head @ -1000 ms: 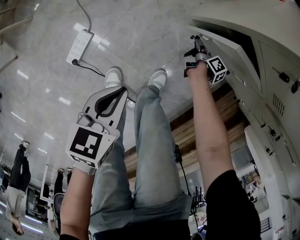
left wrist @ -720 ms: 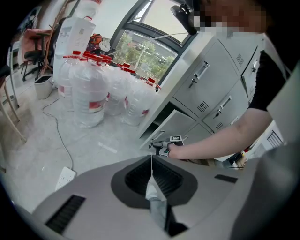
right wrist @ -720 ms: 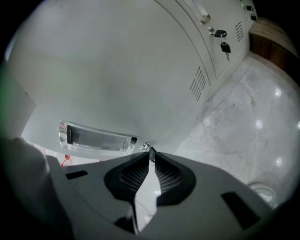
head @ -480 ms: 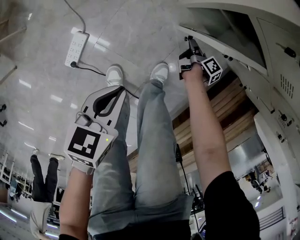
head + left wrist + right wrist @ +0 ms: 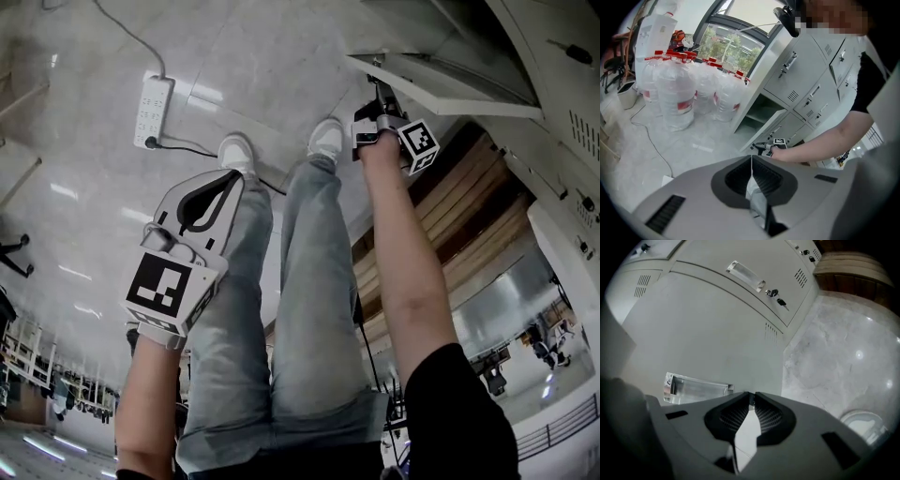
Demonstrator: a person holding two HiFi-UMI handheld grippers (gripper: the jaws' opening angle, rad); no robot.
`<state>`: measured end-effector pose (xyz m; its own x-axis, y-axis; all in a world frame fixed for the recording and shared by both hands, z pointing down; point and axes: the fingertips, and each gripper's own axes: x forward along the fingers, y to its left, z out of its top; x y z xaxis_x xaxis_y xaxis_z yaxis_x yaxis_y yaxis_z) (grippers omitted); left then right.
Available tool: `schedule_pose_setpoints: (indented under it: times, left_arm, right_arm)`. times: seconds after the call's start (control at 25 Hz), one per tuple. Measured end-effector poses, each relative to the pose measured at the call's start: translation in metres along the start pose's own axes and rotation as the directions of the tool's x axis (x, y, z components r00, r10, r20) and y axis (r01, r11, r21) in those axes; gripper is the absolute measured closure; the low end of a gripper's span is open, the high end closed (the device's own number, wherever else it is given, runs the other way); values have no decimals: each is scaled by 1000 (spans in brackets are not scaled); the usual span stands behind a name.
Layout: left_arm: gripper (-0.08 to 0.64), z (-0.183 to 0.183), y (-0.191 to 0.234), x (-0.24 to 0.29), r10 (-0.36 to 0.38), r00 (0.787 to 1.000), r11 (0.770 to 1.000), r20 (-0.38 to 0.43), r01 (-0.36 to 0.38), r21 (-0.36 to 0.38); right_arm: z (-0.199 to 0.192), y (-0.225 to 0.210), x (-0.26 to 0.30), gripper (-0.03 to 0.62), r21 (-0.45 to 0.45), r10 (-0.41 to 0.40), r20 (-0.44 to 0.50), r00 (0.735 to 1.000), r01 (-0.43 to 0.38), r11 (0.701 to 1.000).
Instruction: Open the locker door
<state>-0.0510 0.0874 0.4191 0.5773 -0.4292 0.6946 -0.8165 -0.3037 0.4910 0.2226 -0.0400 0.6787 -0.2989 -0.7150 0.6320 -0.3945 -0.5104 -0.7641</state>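
The grey locker door [image 5: 441, 86] stands swung out from its compartment [image 5: 761, 110]. My right gripper [image 5: 379, 92] is at the door's free edge, arm stretched out. In the right gripper view its jaws [image 5: 751, 397] are closed against the door face [image 5: 708, 333], just right of the silver recessed handle [image 5: 696, 387]; what they pinch is hidden. From the left gripper view the right gripper [image 5: 764, 147] shows at the door's [image 5: 771, 126] edge. My left gripper [image 5: 225, 180] hangs shut over the person's leg, holding nothing, its tips [image 5: 751, 157] pressed together.
More locker doors [image 5: 562, 56] with handles and keys [image 5: 771, 292] surround the open one. A white power strip [image 5: 153, 111] and cable lie on the marble floor. Wooden planks [image 5: 459, 206] lie beside the lockers. Several large water bottles [image 5: 675, 93] stand near the window.
The locker door has swung further out with my right gripper on it. The left gripper has stayed nearly still.
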Motion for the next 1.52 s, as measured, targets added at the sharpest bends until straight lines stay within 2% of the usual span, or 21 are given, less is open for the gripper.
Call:
schedule_pose_setpoints:
  times: [0.6, 1.04, 1.32, 1.52]
  left_arm:
    - [535, -23, -26, 11, -82, 994, 992, -70, 88, 86]
    - [535, -33, -52, 30, -134, 980, 975, -149, 157, 156]
    - [535, -22, -68, 41, -177, 973, 960, -148, 204, 190]
    - [535, -13, -72, 35, -181, 975, 963, -130, 202, 178]
  right_arm:
    - [20, -54, -57, 535, 156, 35, 203, 979, -67, 986]
    - [49, -102, -110, 535, 277, -6, 364, 931, -102, 955]
    - [56, -120, -140, 535, 288, -27, 391, 920, -95, 953]
    - [52, -106, -156, 535, 282, -25, 379, 925, -90, 955]
